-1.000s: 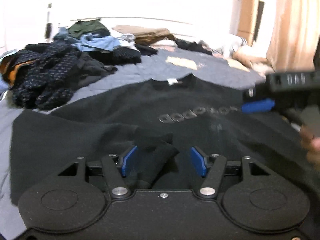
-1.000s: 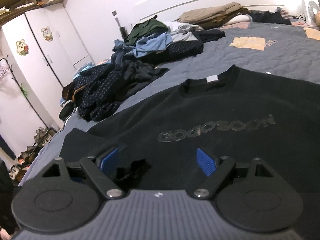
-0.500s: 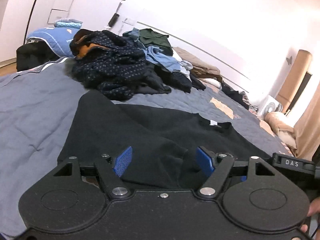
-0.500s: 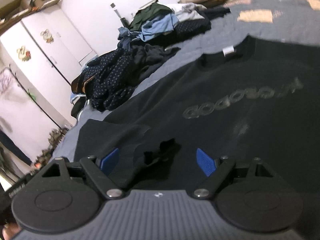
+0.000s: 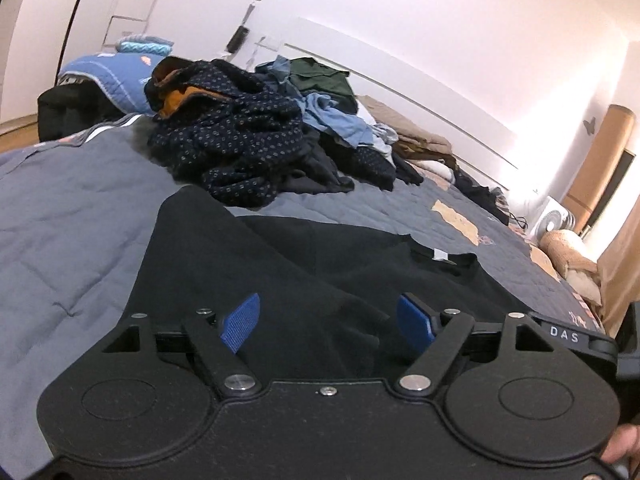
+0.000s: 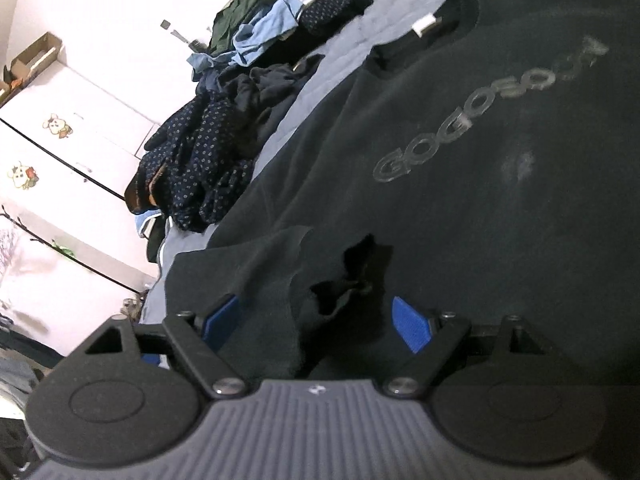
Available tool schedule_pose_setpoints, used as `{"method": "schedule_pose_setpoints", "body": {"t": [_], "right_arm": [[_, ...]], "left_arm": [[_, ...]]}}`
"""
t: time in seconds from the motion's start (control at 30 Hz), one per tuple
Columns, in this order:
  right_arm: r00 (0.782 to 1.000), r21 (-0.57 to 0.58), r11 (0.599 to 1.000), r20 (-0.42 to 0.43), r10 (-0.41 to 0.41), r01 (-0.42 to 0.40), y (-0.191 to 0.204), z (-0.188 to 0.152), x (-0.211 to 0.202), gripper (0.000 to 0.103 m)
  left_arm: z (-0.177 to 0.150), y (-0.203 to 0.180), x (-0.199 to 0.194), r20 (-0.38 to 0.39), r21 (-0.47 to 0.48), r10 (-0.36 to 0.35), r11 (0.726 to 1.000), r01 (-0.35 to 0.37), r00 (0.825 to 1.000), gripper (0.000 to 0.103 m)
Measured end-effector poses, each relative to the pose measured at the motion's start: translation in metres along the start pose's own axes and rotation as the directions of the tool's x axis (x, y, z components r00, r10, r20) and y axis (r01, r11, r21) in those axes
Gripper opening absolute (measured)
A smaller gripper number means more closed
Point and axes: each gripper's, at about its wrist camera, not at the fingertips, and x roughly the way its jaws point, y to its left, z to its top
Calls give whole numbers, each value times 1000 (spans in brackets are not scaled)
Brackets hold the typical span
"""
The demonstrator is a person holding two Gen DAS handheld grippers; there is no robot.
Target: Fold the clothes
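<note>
Black sweatshirt across the bed, soft, limp, best pinched at the folded-in sleeve edge; left gripper, just widened, and right gripper both apart over loose cloth.

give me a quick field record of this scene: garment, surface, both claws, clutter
garment: black sweatshirt, spread front up on the bed, grey lettering showing, white neck tag
sleeve: near sleeve folded inward over the body
surface: grey quilted bedspread
left claw: open, its jaws have just been opening; sleeve fabric lies between the blue pads, not pinched
right claw: open, over a bunched sleeve end, pads not pressing
clutter: pile of unfolded clothes beyond the sweatshirt
background: white fan beside the bed
</note>
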Motion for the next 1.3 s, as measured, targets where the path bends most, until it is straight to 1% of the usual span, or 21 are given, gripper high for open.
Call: {"method": "schedule_pose_setpoints", "body": {"t": [0.13,0.23,0.27,0.3,0.33,0.4,0.43,0.5,0.6,0.7,0.8,0.9,0.97,1.0,1.07,1.13,1.17,1.2,1.23,1.3], "right_arm": [[1000,32,999,4,-9,9,0,-2,10,84],[1000,70,997,7,-20,20,-5,-4,16,78],[1000,83,996,9,-24,23,-7,-5,18,70],[1000,96,995,10,-28,27,-8,-5,21,57],[999,101,994,12,-31,30,-9,-6,22,50],[999,109,994,17,-32,30,-10,-8,19,20],[999,121,992,17,-28,26,-12,-9,17,15],[1000,141,990,17,-13,10,-14,-9,11,11],[1000,155,988,28,4,-9,-16,-11,-2,10],[1000,178,984,13,7,-9,-19,-17,-11,10],[1000,181,983,-25,-18,22,-26,-28,-15,10],[996,153,986,-64,-64,73,-33,-35,-16,17],[992,144,984,-88,-94,107,-34,-31,-20,21],[991,132,984,-85,-107,117,-33,-27,-24,22],[991,95,987,-49,-127,131,-30,-19,-35,25],[988,46,987,0,-152,151,-27,-7,-45,31],[988,34,987,18,-156,156,-28,-2,-47,34],[988,35,988,29,-154,153,-31,3,-48,37],[987,36,988,40,-153,151,-34,8,-49,38],[991,69,990,34,-129,126,-43,13,-45,38]], "left_arm": [[4,4,2,-4,-24,-4,1000,4,1000,75],[6,4,-1,-1,-30,-14,999,13,1000,75],[6,4,-2,-1,-31,-17,999,17,1000,75],[7,3,-3,0,-33,-21,999,21,1000,75],[7,4,-4,1,-32,-22,999,22,1000,76],[8,4,-5,3,-31,-24,999,24,1000,76],[8,4,-5,3,-33,-21,999,22,1000,76],[8,5,-4,-1,-43,-17,999,16,1000,76],[9,5,-4,-1,-45,-12,999,12,1000,76],[9,4,-4,-5,-40,-12,999,12,1000,76],[8,1,-2,-16,-31,-12,999,11,1000,76],[6,-3,-1,-26,-18,-16,1000,16,1000,76],[6,-5,-1,-31,-8,-21,1000,21,999,76],[5,-7,0,-35,0,-26,1000,26,999,76],[2,-15,0,-47,55,-43,997,46,998,76],[-2,-24,1,-61,111,-59,992,66,996,76],[-6,-31,1,-75,158,-71,984,82,995,76],[-9,-38,1,-89,205,-82,974,99,993,76],[-14,-43,2,-104,226,-97,967,118,990,76],[-23,-53,3,-136,268,-124,950,157,983,75]]}}
